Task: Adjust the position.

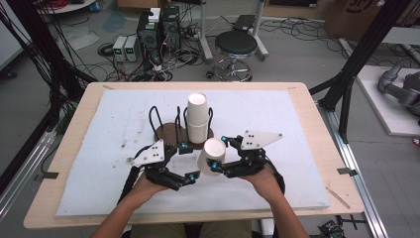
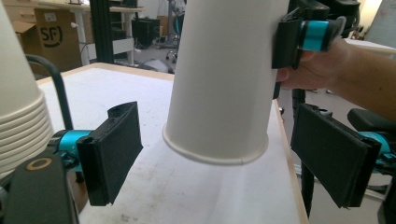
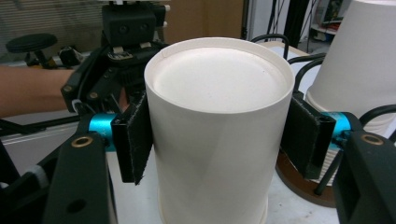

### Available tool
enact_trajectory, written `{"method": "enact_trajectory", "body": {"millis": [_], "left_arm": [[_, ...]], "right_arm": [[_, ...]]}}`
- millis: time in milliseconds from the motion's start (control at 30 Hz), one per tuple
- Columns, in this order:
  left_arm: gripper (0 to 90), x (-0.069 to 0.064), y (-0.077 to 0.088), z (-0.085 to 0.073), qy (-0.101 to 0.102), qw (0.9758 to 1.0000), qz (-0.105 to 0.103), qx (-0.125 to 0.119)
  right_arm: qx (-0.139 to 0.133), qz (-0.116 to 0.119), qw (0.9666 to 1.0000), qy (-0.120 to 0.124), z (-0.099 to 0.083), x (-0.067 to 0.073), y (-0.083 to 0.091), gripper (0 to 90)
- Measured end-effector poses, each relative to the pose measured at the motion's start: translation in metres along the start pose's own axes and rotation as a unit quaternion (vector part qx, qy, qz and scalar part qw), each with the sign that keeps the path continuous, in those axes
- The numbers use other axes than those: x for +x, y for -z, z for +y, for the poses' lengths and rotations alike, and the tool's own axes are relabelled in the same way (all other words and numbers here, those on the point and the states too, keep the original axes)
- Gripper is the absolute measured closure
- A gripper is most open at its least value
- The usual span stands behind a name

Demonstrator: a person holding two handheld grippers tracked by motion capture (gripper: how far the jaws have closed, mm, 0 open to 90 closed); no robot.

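Observation:
My right gripper point(image 1: 219, 153) is shut on a single white paper cup point(image 1: 212, 154), held upside down just in front of the holder. In the right gripper view both pads point(image 3: 133, 140) press the cup's point(image 3: 219, 116) sides, closed base up. My left gripper point(image 1: 188, 162) stands open right beside it on the left. In the left gripper view its jaws point(image 2: 219, 154) are spread wide, with the cup point(image 2: 219, 84) between and just beyond them, untouched, its rim a little above the mat. A stack of upside-down white cups point(image 1: 197, 116) stands on a brown holder point(image 1: 166, 133).
Black wire loops point(image 1: 156, 119) rise from the holder behind both grippers. A white mat point(image 1: 297, 163) covers the wooden table point(image 1: 307, 104). The cup stack point(image 2: 18, 116) looms close at the left gripper's left and at the right gripper's right point(image 3: 355, 70).

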State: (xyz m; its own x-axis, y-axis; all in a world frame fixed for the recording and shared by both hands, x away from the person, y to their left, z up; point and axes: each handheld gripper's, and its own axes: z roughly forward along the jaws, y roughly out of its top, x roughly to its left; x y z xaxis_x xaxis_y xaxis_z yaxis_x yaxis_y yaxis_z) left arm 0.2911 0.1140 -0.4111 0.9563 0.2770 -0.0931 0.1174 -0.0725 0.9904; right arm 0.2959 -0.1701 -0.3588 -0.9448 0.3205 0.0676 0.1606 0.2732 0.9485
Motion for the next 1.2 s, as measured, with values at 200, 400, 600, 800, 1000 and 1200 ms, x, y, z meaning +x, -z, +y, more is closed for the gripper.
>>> {"method": "enact_trajectory", "body": {"millis": [200,400,600,800,1000,1200], "left_arm": [[16.1,0.000,-0.011,-0.002,0.000,1.0000,-0.007,0.005],[16.2,-0.001,-0.021,-0.001,-0.002,0.9998,-0.019,0.009],[16.3,-0.002,-0.027,0.000,-0.007,0.9995,-0.027,0.015],[22.1,-0.003,-0.029,0.000,-0.016,0.9989,-0.040,0.020],[25.3,-0.003,-0.030,0.000,-0.019,0.9986,-0.040,0.028],[28.3,-0.003,-0.029,0.000,-0.024,0.9984,-0.036,0.036]], "right_arm": [[-0.007,0.012,0.9999,0.005,-0.001,0.001,-0.002,33.6],[-0.008,0.020,0.9998,0.000,-0.001,0.001,-0.003,33.6],[-0.016,0.033,0.9993,-0.005,-0.002,0.002,-0.005,33.7],[-0.024,0.044,0.9987,-0.008,-0.001,0.002,-0.005,33.7],[-0.022,0.045,0.9987,-0.011,-0.003,0.002,-0.005,33.8],[-0.016,0.045,0.9988,-0.014,-0.004,0.001,-0.006,32.7]]}}
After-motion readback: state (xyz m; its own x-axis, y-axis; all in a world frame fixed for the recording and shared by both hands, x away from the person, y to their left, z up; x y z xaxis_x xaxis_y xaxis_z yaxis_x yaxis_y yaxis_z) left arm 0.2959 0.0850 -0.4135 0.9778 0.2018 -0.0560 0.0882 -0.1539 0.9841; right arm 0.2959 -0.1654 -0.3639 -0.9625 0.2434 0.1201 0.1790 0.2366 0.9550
